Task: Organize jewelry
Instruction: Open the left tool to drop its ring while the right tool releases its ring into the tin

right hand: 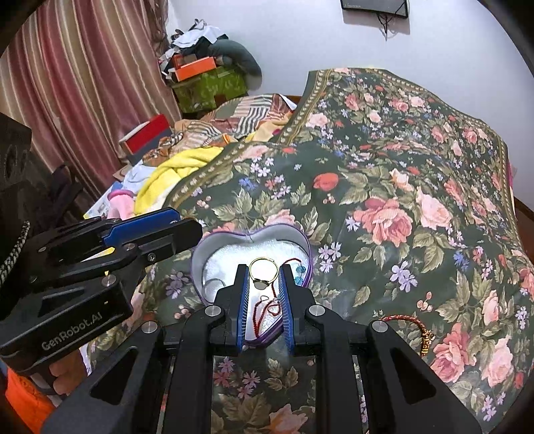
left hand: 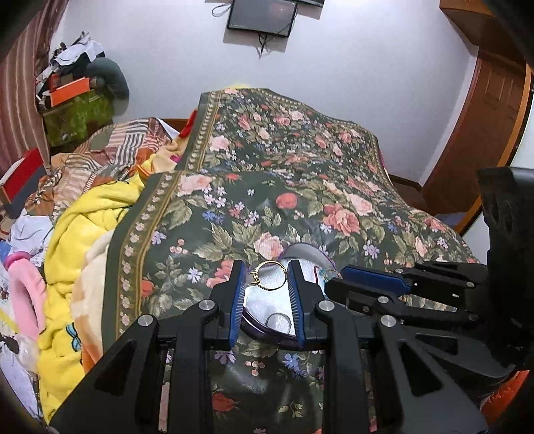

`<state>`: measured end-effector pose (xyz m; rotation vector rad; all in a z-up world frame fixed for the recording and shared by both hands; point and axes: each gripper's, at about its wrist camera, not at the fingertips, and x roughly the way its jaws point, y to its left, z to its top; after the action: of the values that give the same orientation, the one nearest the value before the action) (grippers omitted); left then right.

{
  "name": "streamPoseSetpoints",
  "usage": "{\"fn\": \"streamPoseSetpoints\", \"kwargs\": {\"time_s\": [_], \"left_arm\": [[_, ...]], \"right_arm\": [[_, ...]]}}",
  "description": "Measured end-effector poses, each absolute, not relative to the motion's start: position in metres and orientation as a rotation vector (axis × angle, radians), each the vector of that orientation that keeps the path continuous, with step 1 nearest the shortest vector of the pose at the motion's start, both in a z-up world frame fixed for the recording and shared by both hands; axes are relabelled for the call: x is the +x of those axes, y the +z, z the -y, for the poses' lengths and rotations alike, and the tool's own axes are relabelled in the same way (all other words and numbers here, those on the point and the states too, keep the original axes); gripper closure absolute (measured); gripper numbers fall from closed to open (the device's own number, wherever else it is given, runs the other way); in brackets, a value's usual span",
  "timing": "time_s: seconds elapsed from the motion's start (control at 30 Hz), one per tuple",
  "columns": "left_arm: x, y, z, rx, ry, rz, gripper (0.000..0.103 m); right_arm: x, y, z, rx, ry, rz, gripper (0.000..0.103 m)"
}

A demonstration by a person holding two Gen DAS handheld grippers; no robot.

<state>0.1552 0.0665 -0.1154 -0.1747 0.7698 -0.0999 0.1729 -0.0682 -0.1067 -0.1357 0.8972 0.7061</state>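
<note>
Both grippers reach forward over the bed, their black frames filling the lower part of each view. The left gripper [left hand: 266,272] holds a gold ring [left hand: 269,274] between its blue fingers [left hand: 237,293], narrowed onto the band, with the ring's small setting turned toward the left finger. The right gripper [right hand: 263,275] likewise pinches a second gold ring [right hand: 262,271], whose flat round face hangs at the bottom of the hoop. Both rings are held just above a heart-shaped tin [right hand: 203,248] with a purple rim, which rests on the floral bedspread [right hand: 383,187]. The right wrist view shows the tin's inside plainly: a red beaded string [right hand: 267,308], some blue beads [right hand: 299,274] at the right wall and a pale ring lying at the left. In the left wrist view most of this is blocked by the fingers; only a clear ring [left hand: 277,322] on the silver floor and a bit of red cord can be made out. Only the right view shows a red cord bracelet [right hand: 409,325] lying on the bedspread to the right of the tin, partly cut off by the gripper frame, and a hand in an orange sleeve at the lower left. Farther off lie a yellow blanket [left hand: 71,233] and a wall screen [left hand: 262,16], cropped by the top edge.
</note>
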Motion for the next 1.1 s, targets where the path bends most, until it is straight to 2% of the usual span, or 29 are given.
{"fn": "streamPoseSetpoints", "kwargs": {"time_s": [0.3, 0.77, 1.0, 1.1], "left_arm": [[0.159, -0.128, -0.067, -0.181, -0.094, -0.811, 0.079], [0.158, -0.119, -0.069, -0.202, -0.097, -0.801, 0.079], [0.151, -0.109, -0.077, -0.218, -0.074, -0.783, 0.077], [0.149, -0.106, -0.078, -0.219, -0.063, -0.781, 0.077]], "right_arm": [[0.176, -0.117, 0.066, -0.153, 0.709, -0.917, 0.087], [0.169, -0.112, 0.063, -0.235, 0.693, -0.863, 0.086], [0.169, -0.105, 0.068, -0.229, 0.667, -0.841, 0.064], [0.167, -0.101, 0.07, -0.229, 0.66, -0.829, 0.062]]}}
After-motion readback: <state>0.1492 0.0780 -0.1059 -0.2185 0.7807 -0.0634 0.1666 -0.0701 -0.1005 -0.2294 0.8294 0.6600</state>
